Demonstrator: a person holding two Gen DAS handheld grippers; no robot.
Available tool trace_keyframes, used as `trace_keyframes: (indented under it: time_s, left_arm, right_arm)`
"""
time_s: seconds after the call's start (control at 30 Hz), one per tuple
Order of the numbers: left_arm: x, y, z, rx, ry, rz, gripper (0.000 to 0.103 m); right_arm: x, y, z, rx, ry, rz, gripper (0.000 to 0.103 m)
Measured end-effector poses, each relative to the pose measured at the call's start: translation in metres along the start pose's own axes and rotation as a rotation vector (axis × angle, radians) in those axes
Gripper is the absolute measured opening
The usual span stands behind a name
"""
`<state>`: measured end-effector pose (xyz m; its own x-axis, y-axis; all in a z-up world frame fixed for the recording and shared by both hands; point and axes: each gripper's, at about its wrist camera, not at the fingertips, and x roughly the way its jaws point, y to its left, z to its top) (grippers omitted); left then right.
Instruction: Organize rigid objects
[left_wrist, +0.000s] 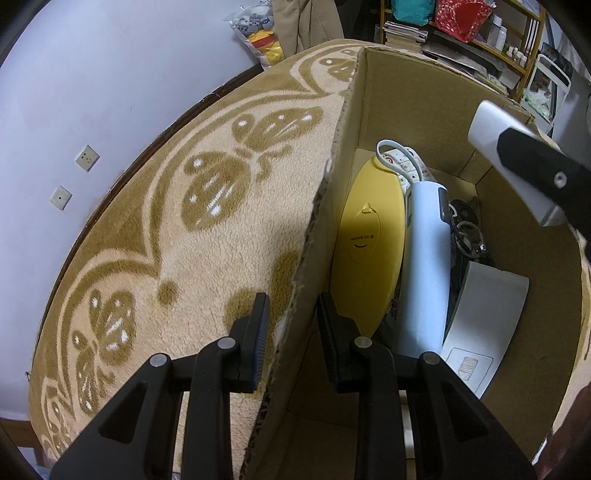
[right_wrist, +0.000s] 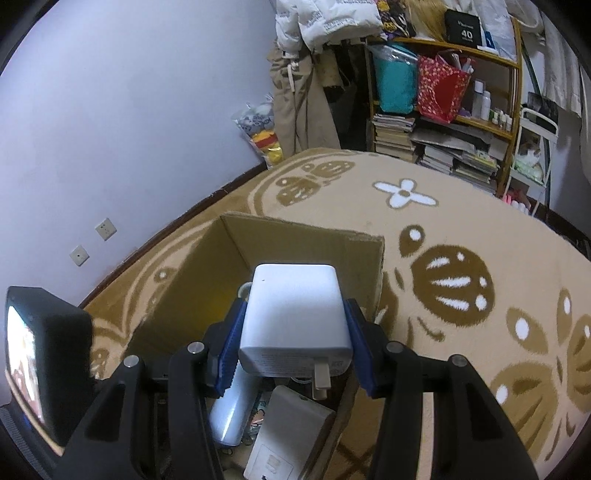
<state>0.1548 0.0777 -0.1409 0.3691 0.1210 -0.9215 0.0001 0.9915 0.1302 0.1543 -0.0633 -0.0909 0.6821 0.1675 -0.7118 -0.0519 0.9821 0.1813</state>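
While the left gripper (left_wrist: 293, 332) clamps the near left wall of the cardboard box (left_wrist: 343, 147) — one finger outside over the blanket, the other inside, the jaws drawn nearly together on the cardboard edge — the right gripper (right_wrist: 293, 339) hangs above the same box with a white charger (right_wrist: 295, 317) between its blue pads. Those jaws stand partly apart, pressed on the charger's two sides; its metal plug prongs (right_wrist: 321, 380) point back toward the camera and down.

The box sits on a tan blanket (left_wrist: 166, 221) patterned with brown butterflies, near a pale wall with two sockets (left_wrist: 86, 158). Inside it, seen from the left wrist, a yellow oval case (left_wrist: 369, 240) leans against the left wall. Just right of it lies a long white device (left_wrist: 424, 266), then a dark tangle of small parts (left_wrist: 467, 229) too jumbled to name, and a grey-white flat box (left_wrist: 484, 314) at the near right. A remote control (left_wrist: 410, 166) and a pale loop handle (left_wrist: 391, 153) lie at the far end.

In the left wrist view the charger (left_wrist: 491, 129) shows at the upper right, over the box's far right corner, held in a black finger (left_wrist: 546, 177). Beyond the blanket stands a cluttered shelf (right_wrist: 443, 92) of books and bags.
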Motion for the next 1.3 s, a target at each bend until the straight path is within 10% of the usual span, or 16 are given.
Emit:
trace_keyframes:
  time_s: [0.9, 1.17, 1.3]
  left_arm:
    - [-0.044, -0.010, -0.007, 0.066, -0.125, -0.040, 0.028]
    - [-0.087, -0.013, -0.019, 0.093, -0.228, -0.069, 0.062]
    - [-0.107, -0.017, -0.026, 0.114, -0.269, -0.084, 0.095]
  right_arm:
    - [-0.060, -0.031, -0.009, 0.069, -0.061, -0.072, 0.080]
    - [-0.086, -0.047, -0.024, 0.099, -0.061, -0.101, 0.093]
    - [-0.098, -0.051, -0.031, 0.115, -0.081, -0.112, 0.099]
